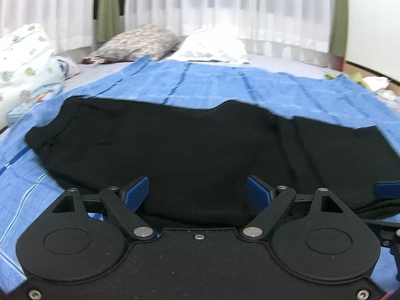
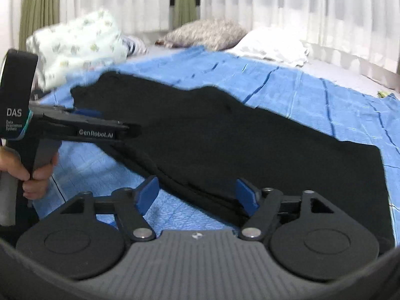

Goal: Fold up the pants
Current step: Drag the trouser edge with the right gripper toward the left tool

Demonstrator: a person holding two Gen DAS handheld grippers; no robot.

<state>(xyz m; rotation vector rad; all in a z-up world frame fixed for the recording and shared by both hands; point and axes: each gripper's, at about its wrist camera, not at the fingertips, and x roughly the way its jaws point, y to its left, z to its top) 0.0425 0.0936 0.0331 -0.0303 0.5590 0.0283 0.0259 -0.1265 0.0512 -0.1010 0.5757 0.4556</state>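
Observation:
Black pants [image 1: 200, 145] lie flat across a blue quilted sheet [image 1: 225, 85] on a bed, stretching from far left to near right in the right wrist view [image 2: 237, 145]. My left gripper [image 1: 198, 190] is open low over the pants' near edge, its blue pads clear of the cloth. My right gripper [image 2: 197, 192] is open too, and the pants' layered near edge runs between its fingers untouched. A hand [image 2: 37, 175] holds the left gripper's handle at the left of the right wrist view. One blue finger [image 1: 387, 190] of the right gripper shows at the right edge.
A printed white pillow [image 2: 80, 42], a speckled grey pillow [image 2: 210, 33] and a heap of white cloth [image 2: 272, 45] lie at the bed's far side under white curtains [image 1: 225, 2]. Small green and white items [image 1: 370, 80] sit at the far right.

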